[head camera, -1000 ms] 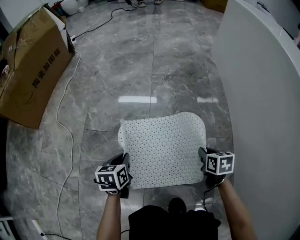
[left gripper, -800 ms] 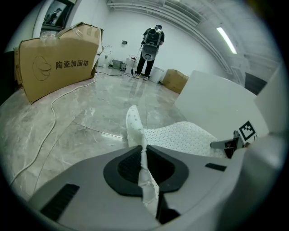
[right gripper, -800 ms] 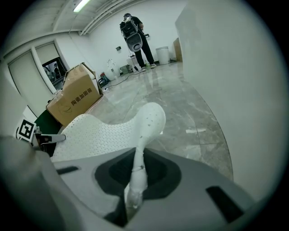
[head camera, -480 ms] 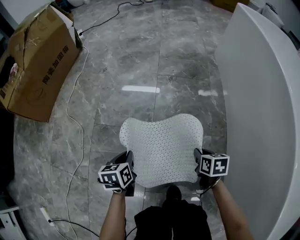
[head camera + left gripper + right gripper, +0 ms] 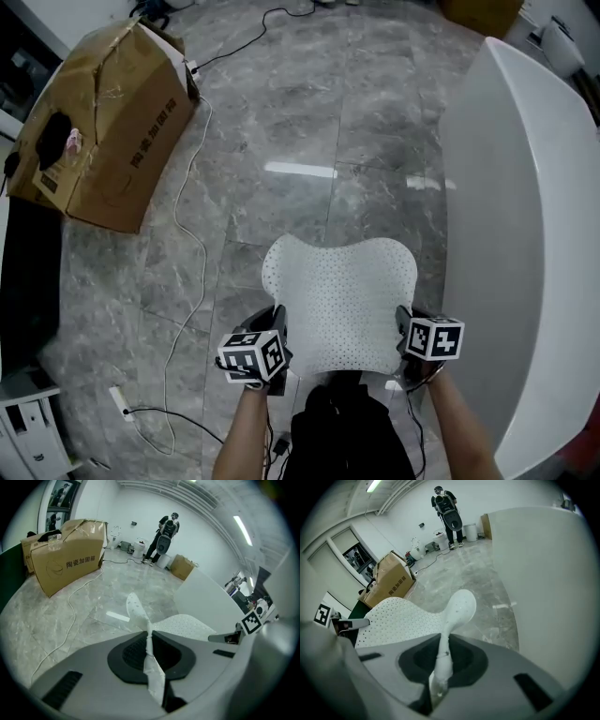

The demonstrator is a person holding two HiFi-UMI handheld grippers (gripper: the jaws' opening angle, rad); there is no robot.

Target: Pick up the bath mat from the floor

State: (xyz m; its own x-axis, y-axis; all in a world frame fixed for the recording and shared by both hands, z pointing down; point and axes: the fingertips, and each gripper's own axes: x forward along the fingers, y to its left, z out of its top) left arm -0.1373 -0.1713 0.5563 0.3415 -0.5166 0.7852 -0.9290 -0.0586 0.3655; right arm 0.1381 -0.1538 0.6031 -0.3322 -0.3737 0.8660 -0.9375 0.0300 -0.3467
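Observation:
The white perforated bath mat (image 5: 342,300) hangs spread between my two grippers, lifted off the grey marble floor, far edge drooping. My left gripper (image 5: 278,330) is shut on the mat's near left edge; in the left gripper view the mat (image 5: 150,641) runs pinched between the jaws. My right gripper (image 5: 403,328) is shut on the near right edge; in the right gripper view the mat (image 5: 443,644) is squeezed between the jaws and curls up beyond them.
A white curved bathtub wall (image 5: 506,234) rises close on the right. A brown cardboard box (image 5: 108,127) lies at the far left, with a white cable (image 5: 192,244) trailing across the floor. A person (image 5: 165,527) stands far off.
The mat has risen higher off the floor with both grippers still clamped on it. The view has swung so the box and cable show further right.

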